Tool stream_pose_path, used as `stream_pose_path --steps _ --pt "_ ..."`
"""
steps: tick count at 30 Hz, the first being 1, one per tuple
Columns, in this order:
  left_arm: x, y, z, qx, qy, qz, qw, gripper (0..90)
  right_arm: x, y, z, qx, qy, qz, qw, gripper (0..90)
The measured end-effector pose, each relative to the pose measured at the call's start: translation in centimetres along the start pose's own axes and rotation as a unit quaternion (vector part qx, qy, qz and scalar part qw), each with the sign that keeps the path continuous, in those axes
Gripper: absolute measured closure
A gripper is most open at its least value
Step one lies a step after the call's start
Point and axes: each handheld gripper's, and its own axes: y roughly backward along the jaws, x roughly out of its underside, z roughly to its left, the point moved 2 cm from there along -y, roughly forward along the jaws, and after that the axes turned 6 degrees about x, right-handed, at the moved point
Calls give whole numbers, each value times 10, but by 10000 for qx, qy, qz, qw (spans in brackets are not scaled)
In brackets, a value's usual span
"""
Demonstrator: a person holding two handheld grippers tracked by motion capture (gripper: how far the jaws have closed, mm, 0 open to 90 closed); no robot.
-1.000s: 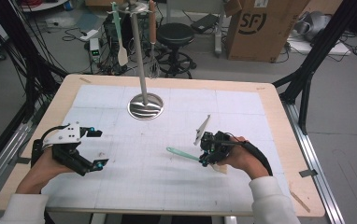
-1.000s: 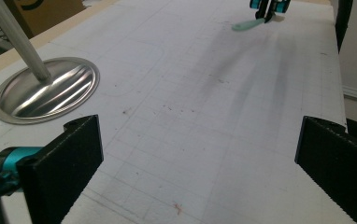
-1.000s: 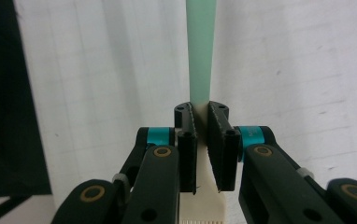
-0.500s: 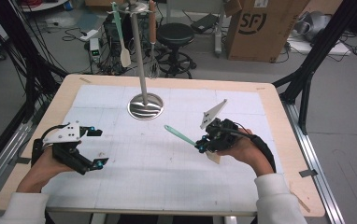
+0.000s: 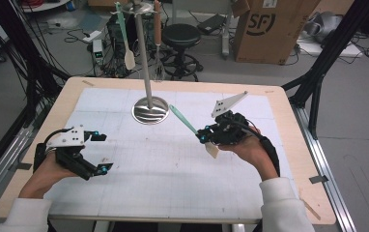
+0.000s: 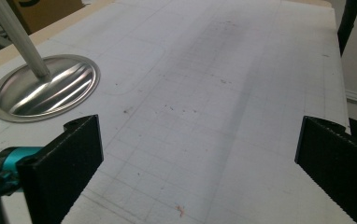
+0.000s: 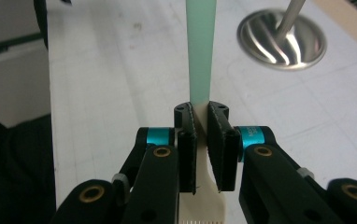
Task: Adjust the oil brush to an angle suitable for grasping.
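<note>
- A spatula with a green handle and a cream blade is clamped in the right tool, at the neck where handle meets blade, and is held clear of the counter
- Its handle is pointed toward the metal stand
- The left tool is held low over the counter's left side, its jaws set wide apart with nothing between them
</note>
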Motion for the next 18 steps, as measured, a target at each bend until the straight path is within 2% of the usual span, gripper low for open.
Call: stream_pose_path --steps 4,8,18 --pt "1 -1 1 3 19 24 10000 17 -6 3 -2 8 -87 -293 9995 824" --pt "2 0 0 1 24 31 10000 17 -11 3 -3 86 -137 -380 9991 824" --pt "3 1 0 -2 39 17 10000 17 -24 -1 0 39 -167 -547 9984 824"
